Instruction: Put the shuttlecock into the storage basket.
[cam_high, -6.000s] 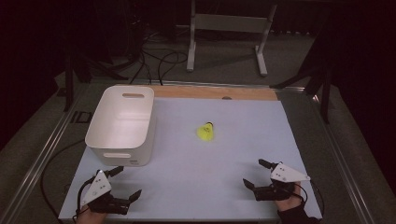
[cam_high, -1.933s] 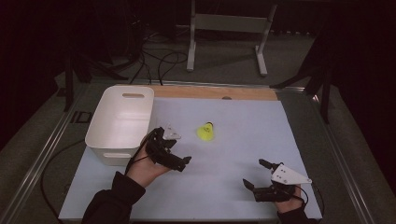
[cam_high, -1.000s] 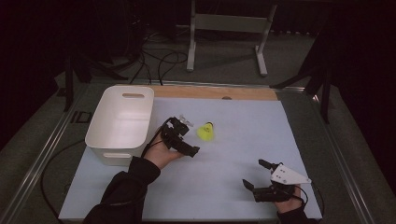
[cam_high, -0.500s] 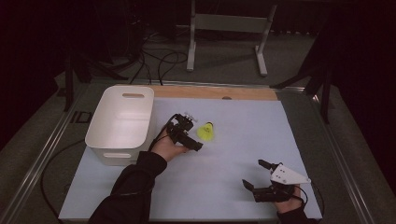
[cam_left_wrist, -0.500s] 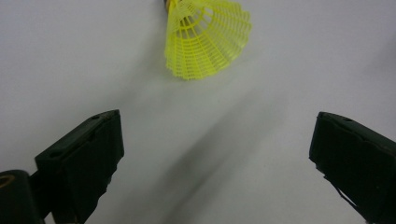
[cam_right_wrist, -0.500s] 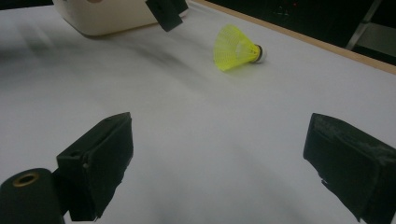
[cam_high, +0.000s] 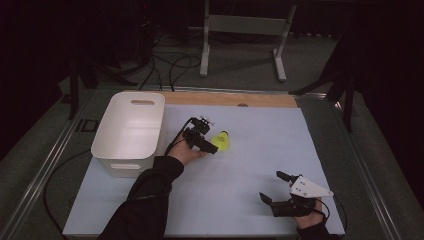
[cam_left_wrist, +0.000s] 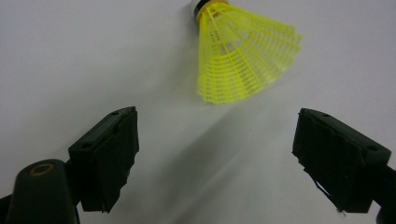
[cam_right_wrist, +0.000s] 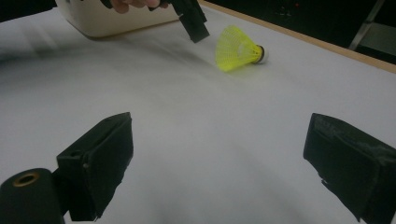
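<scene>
A yellow shuttlecock (cam_high: 221, 141) lies on its side in the middle of the pale table mat (cam_high: 240, 170). My left gripper (cam_high: 209, 136) hovers just left of it, pointing at it. In the left gripper view the shuttlecock (cam_left_wrist: 243, 60) lies a short way ahead of the left gripper (cam_left_wrist: 215, 121), with its skirt towards the jaws. The jaws have just been closing a little and stand open, with nothing between them. My right gripper (cam_high: 270, 186) rests open near the front right corner. From the right gripper (cam_right_wrist: 219, 121), the shuttlecock (cam_right_wrist: 236, 48) lies far ahead.
A white bin (cam_high: 127, 166) stands at the left of the mat, close behind the left hand; it is also in the right gripper view (cam_right_wrist: 116, 18). A wooden strip (cam_high: 230, 100) runs along the far edge. A metal stand (cam_high: 245, 25) and cables lie beyond the table.
The left hand has come from the near left corner past the bin, and over the last second moved right and down, up to the shuttlecock. The right gripper has stayed put.
</scene>
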